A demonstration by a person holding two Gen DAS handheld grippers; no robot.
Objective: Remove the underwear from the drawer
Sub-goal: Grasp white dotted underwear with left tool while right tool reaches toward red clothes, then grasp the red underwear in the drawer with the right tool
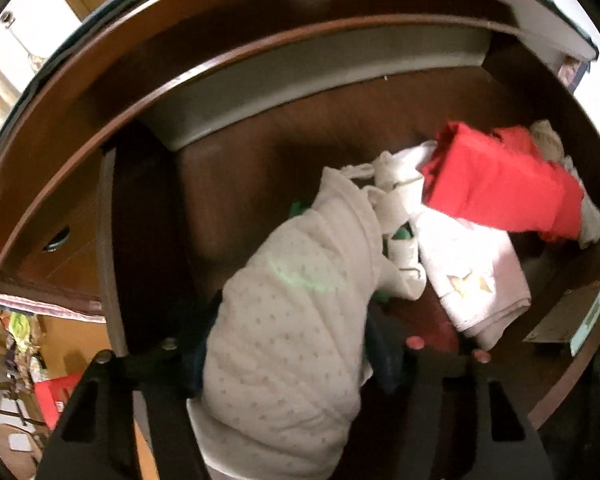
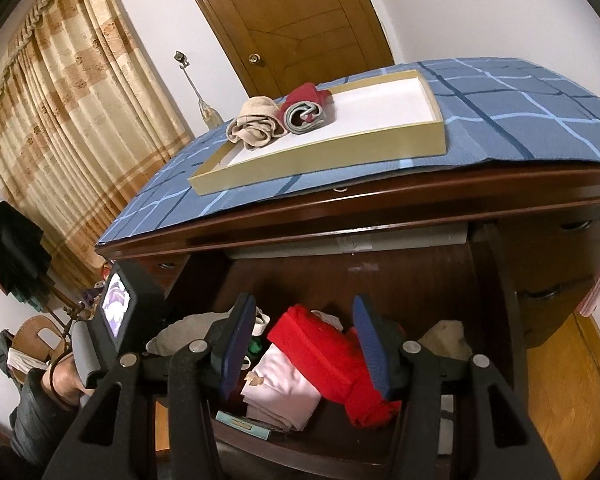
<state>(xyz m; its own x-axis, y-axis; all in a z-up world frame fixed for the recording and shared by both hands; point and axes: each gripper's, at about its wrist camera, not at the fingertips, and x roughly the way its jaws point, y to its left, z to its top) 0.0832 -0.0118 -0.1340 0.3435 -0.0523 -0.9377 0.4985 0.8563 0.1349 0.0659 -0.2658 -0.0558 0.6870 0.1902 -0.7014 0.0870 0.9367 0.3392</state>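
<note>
— Snagging is my worry. My left claw [image 1: 288,364] is down in the drawer [image 1: 260,184], its fingers pressed on either side of the dotted cream underwear [image 1: 292,320], which bulges up between them. Its far end lies against the white straps [image 1: 396,204] of another garment.

— So a lift could drag the neighbour out too?

— I judge so. The straps loop just beside the cream piece, and the pale pink folded cloth [image 1: 472,272] sits under the same tangle. If the fabric catches, I bring up two things, or the cream one slips free of my pads.

— And your other claw?

— My right claw [image 2: 306,344] hangs above the drawer's front edge with its fingers apart, holding nothing; the red garment [image 2: 324,360] shows between them from below. It is not steadying the pile.

— Where does the piece go?

— Likely the tray [image 2: 340,152] on the surface above, where two rolled pieces already sit at its left end. Rising too close to the surface's overhanging front edge could knock my load against it.
</note>
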